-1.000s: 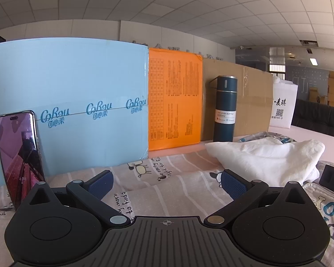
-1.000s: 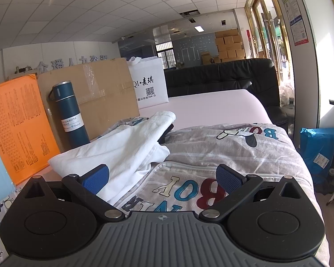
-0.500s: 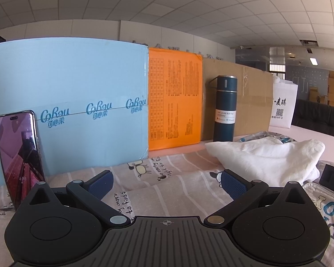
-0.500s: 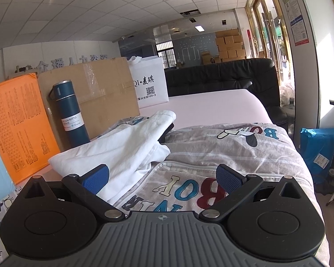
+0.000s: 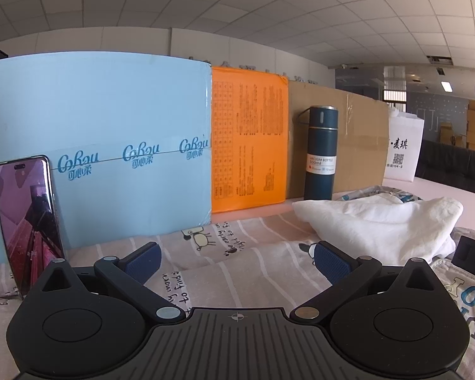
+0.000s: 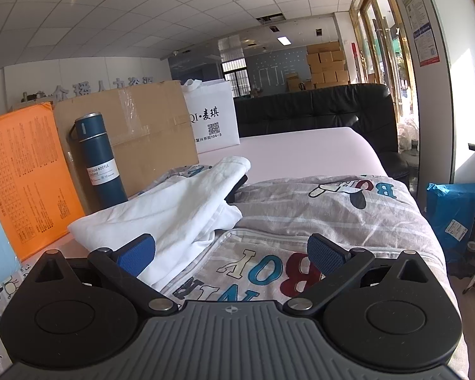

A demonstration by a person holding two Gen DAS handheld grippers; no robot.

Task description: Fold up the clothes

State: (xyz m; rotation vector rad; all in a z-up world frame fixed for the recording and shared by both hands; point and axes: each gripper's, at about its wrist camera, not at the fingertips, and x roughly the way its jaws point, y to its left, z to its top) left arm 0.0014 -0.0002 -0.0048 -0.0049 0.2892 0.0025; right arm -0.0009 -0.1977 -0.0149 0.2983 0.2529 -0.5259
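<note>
Fingers of both grippers stand wide apart with nothing between them, and over the last second almost nothing has changed: the left gripper [image 5: 236,261] shows the same scene as before, while the right gripper [image 6: 231,250] has turned only a hair, the blue bottle [image 6: 99,158] sitting slightly further from the frame's left edge. My reading is that folding has not begun and both hands are paused before the first reach. A crumpled white garment [image 6: 161,209] lies just ahead of the right gripper's left finger and, in the left wrist view, beyond the left gripper's right finger [image 5: 332,262]. It rests on the printed cloth [image 6: 316,209] that spreads under both pairs of fingers. A phone [image 5: 28,218] leans upright beyond the left gripper's left finger, well apart from the garment.
</note>
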